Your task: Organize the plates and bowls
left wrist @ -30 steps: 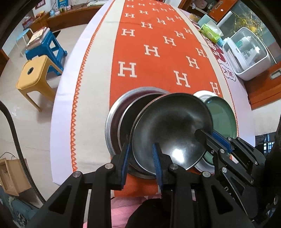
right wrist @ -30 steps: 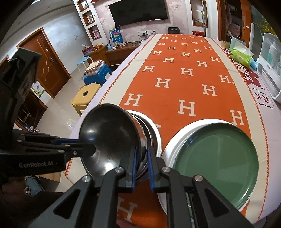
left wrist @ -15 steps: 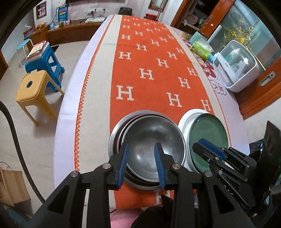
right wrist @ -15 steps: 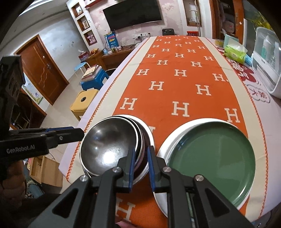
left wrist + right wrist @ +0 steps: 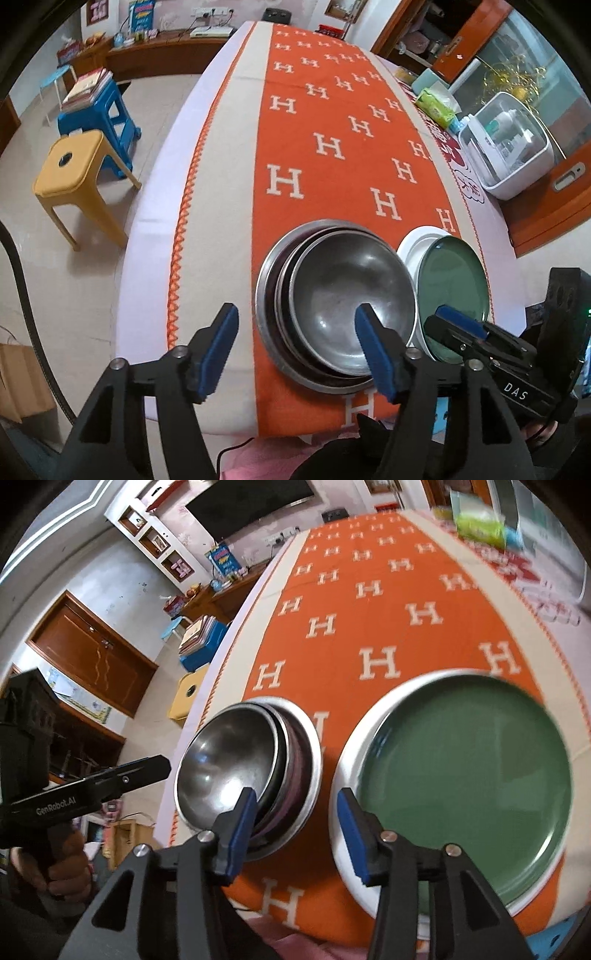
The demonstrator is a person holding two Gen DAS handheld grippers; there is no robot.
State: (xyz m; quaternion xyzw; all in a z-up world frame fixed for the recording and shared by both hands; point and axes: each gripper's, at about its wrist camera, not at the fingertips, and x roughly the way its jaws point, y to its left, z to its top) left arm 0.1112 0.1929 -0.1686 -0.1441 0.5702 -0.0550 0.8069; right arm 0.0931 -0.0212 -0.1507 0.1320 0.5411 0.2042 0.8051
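Writing on the cloth: white letter "H" repeated in rows across the orange runner [image 5: 332, 122] that covers the tabletop [image 5: 155, 258].
Writing on the tools: "GenRobot.AI" reads on the side of the left gripper [image 5: 147, 771] in the right wrist view; "DAS" reads on the right gripper [image 5: 448, 325] in the left wrist view.
Bowls: a steel bowl [image 5: 351, 306] sits nested on top of a stack of metal bowls [image 5: 273, 295] at the near edge of the tabletop.
Plates: a green plate [image 5: 465, 779] rests on a white plate [image 5: 351, 746] just beside the bowls.
Left jaws: opening, blue pads well apart, the stack's near rim lying below the gap between them, nothing gripped.
Right jaws: opening, one pad over the bowl rims, the other over the white plate's edge, neither held.
Hard to make out: red print on the far cloth edge and a poster on the wall are too blurred to read; the far end of the right wrist view is smeared.
Cut off: a hand [image 5: 55, 867] holding the left tool shows only in part.
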